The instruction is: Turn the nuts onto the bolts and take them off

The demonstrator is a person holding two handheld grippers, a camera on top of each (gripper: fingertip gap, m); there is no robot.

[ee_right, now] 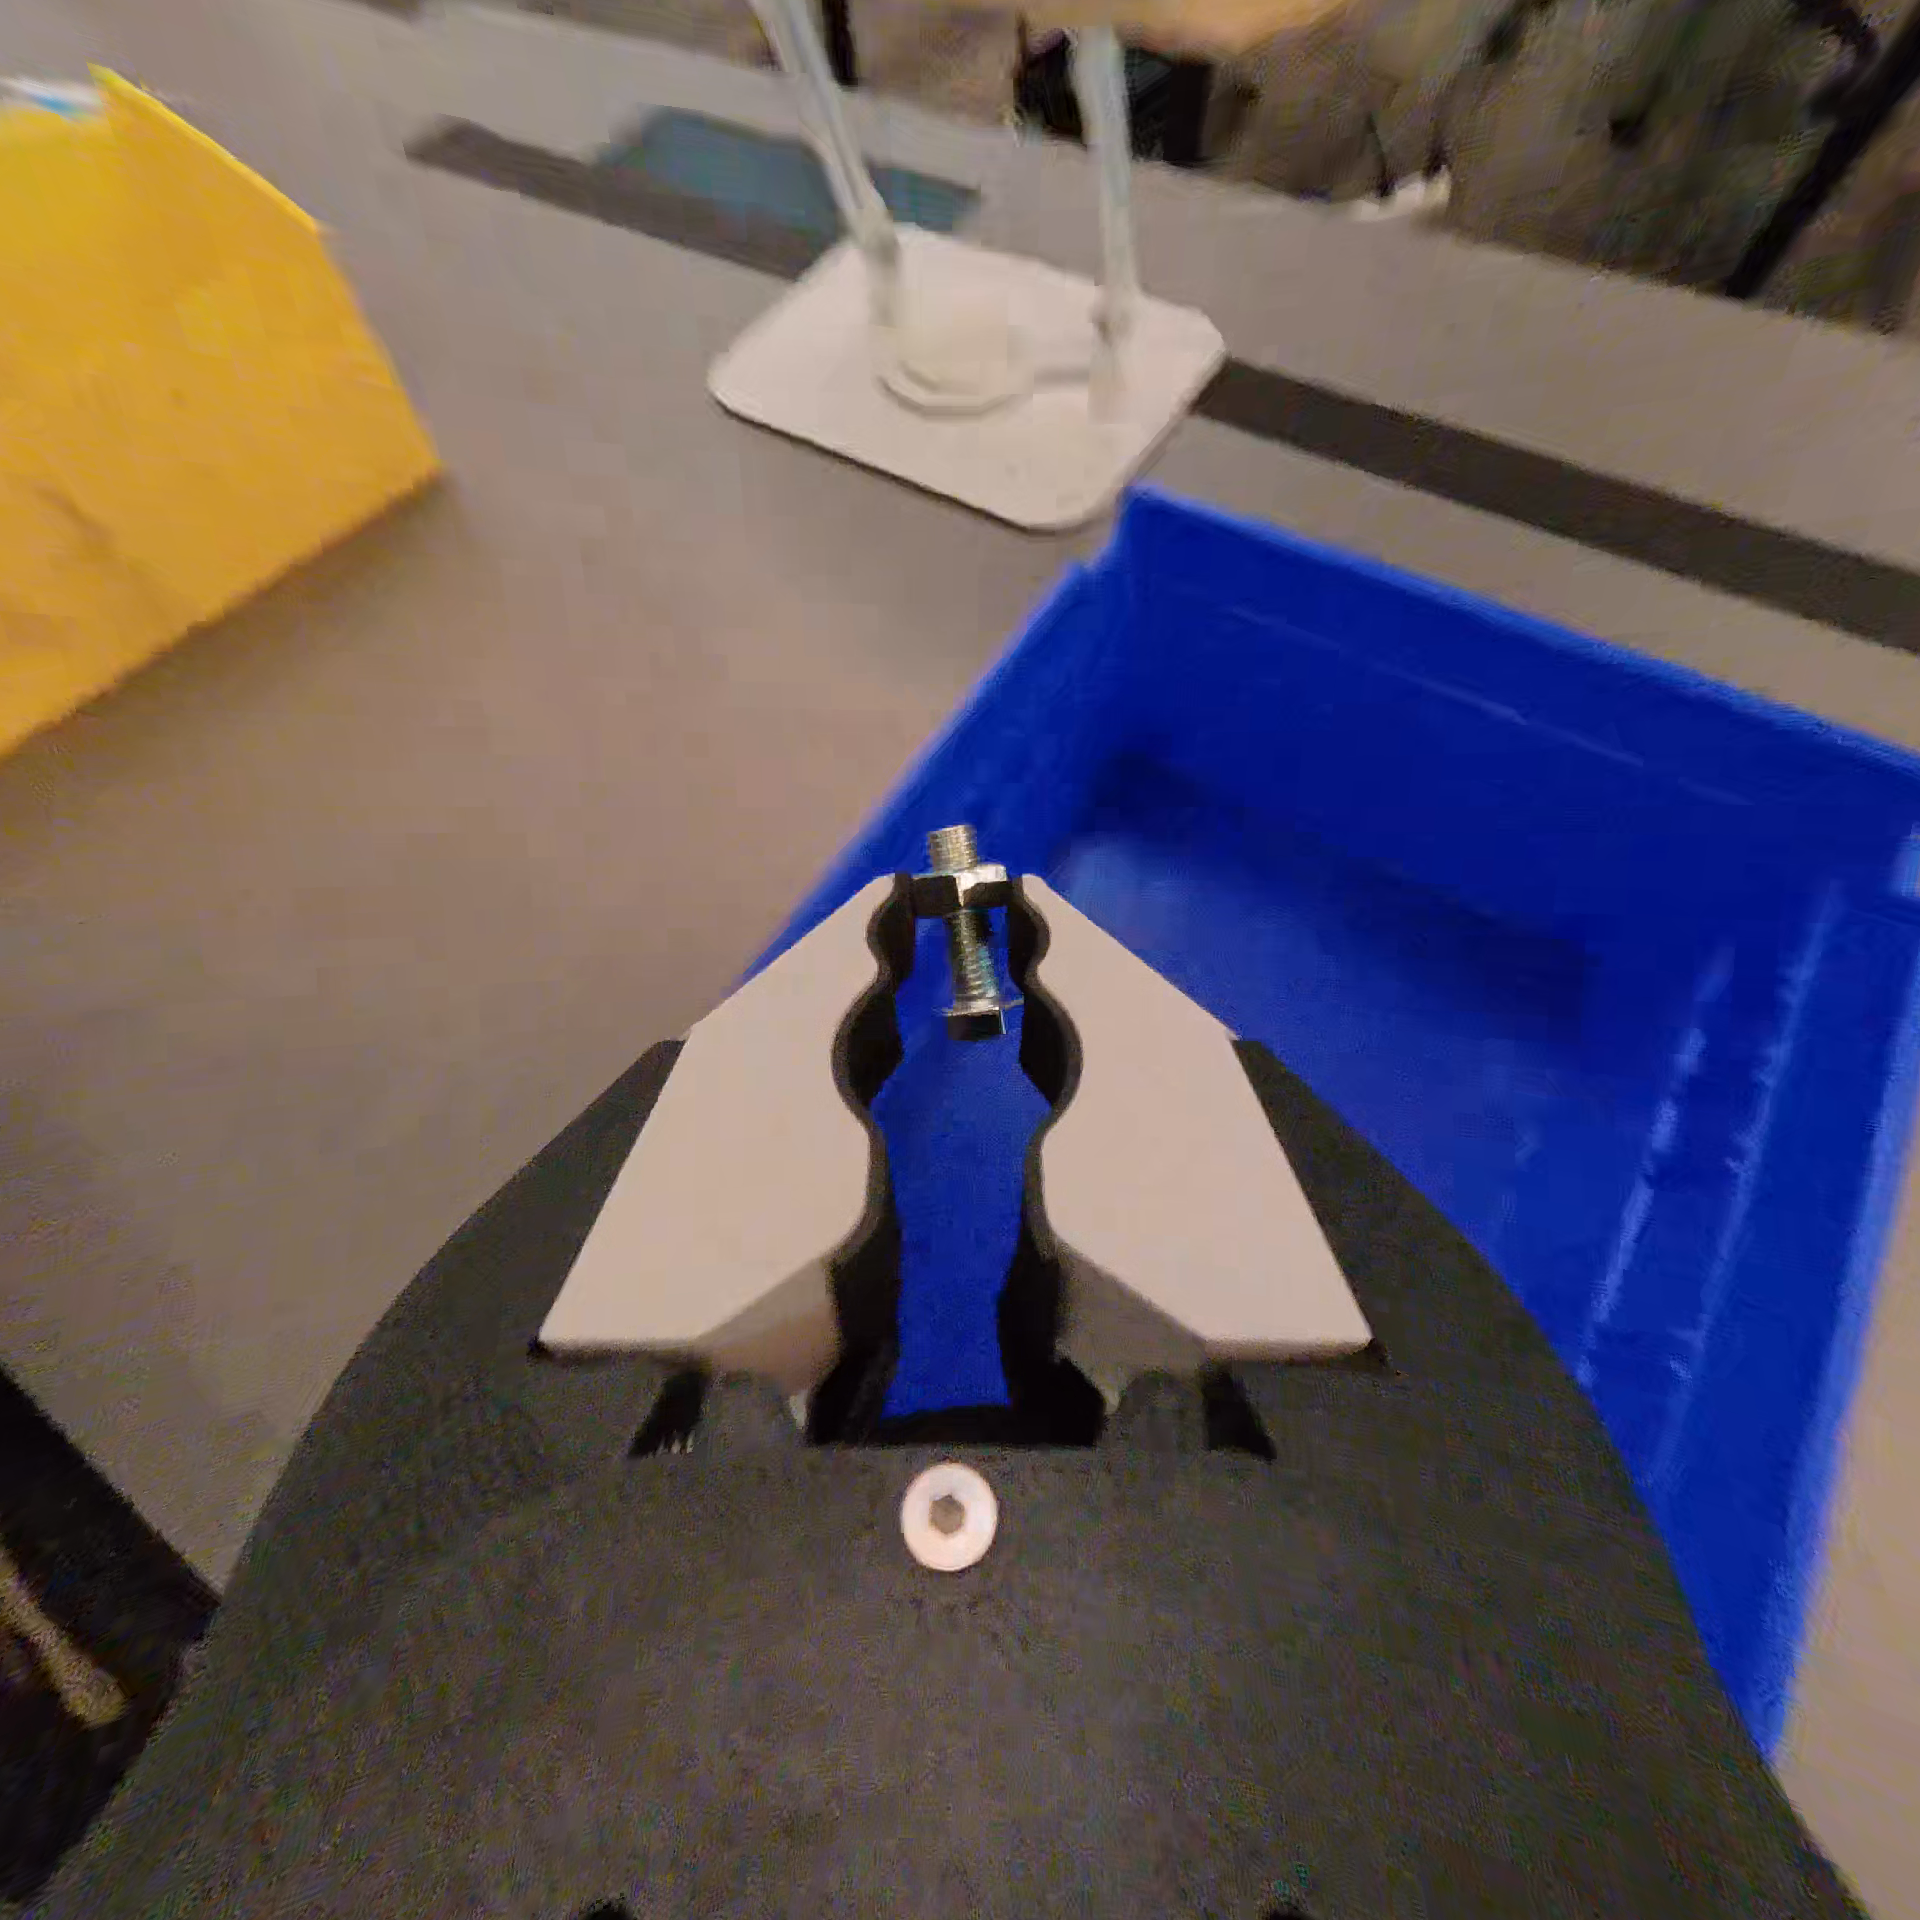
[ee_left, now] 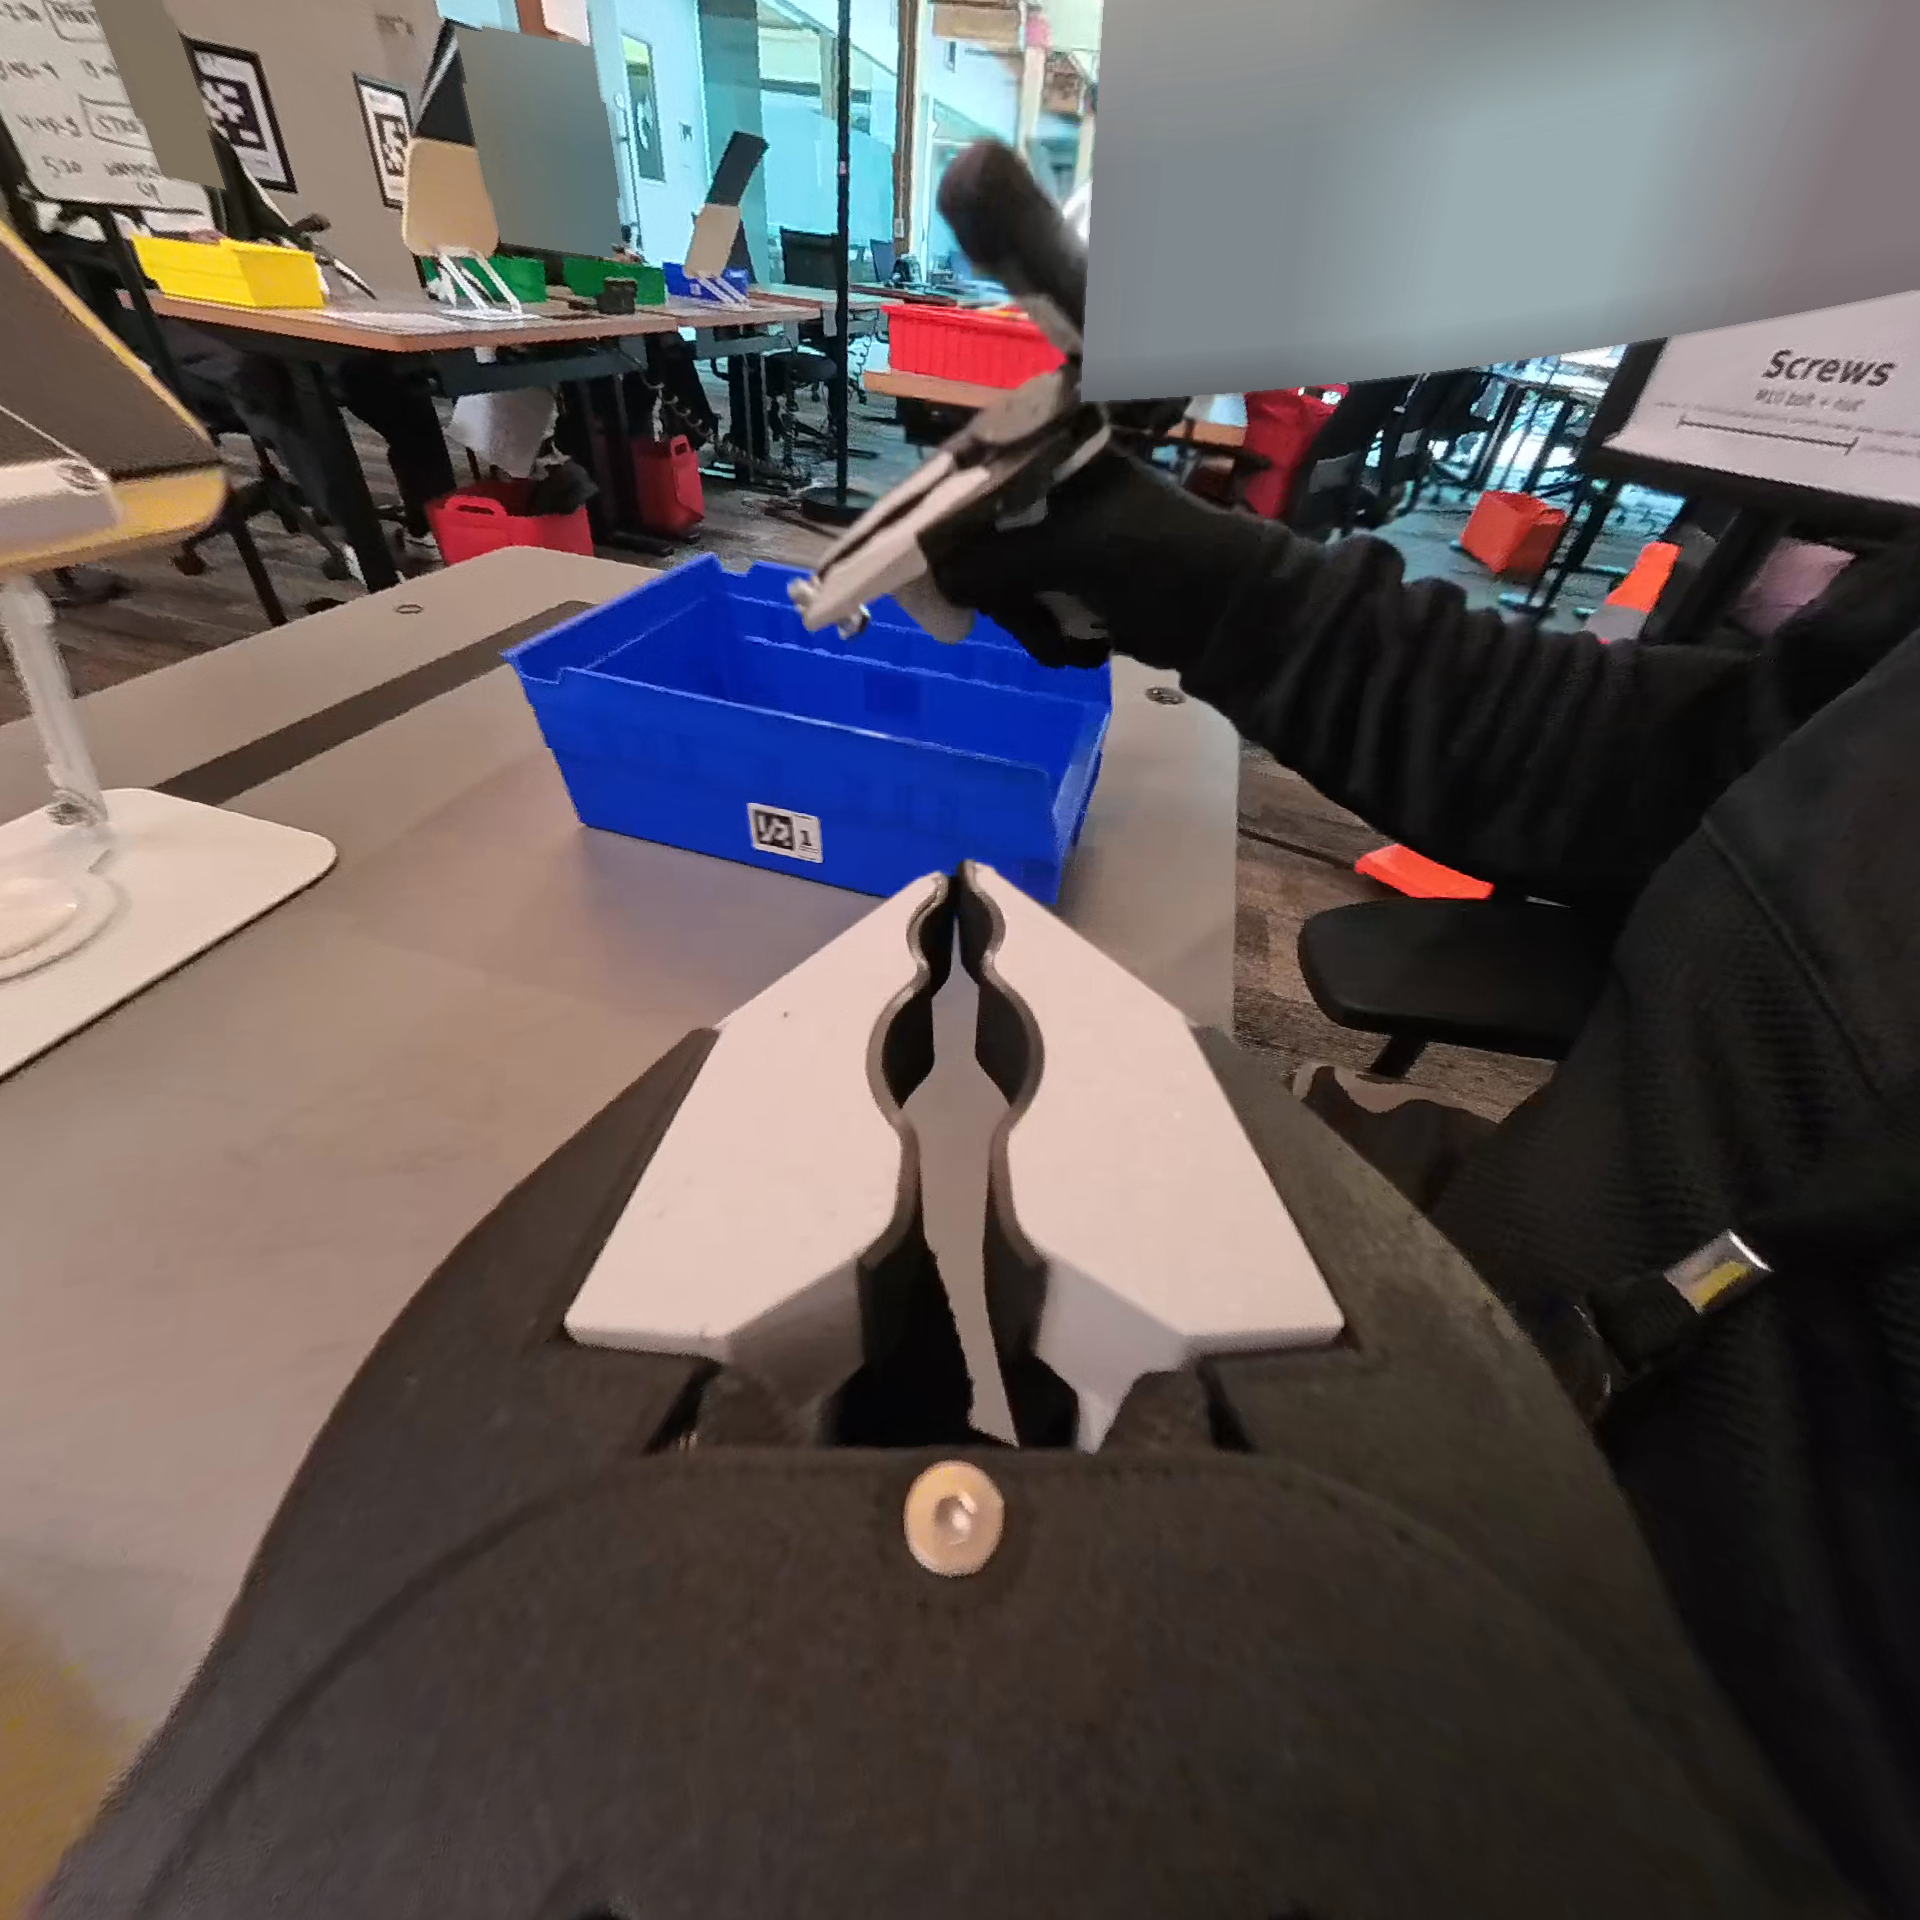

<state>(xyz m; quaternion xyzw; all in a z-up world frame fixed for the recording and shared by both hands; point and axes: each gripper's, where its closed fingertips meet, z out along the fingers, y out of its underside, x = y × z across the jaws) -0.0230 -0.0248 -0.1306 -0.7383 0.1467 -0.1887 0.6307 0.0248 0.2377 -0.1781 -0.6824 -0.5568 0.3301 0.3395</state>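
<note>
My right gripper pinches the nut at its fingertips, the bolt threaded through and hanging over the blue bin, likely so loose parts fall inside. My left gripper waits nearly closed and empty above the table.

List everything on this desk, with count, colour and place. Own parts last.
Bolt: one, silver, held over the near corner of the bin.
Nut: one, silver, threaded on the bolt, pinched at the tips.
Bin: one, blue, mid-desk.
Stand: one, white base, clear legs, behind the bin.
Yellow object: one, far side of desk; blurred.
Desk: one, grey.
Right tongs: shut on the nut.
Left tongs: shut, empty.
</note>
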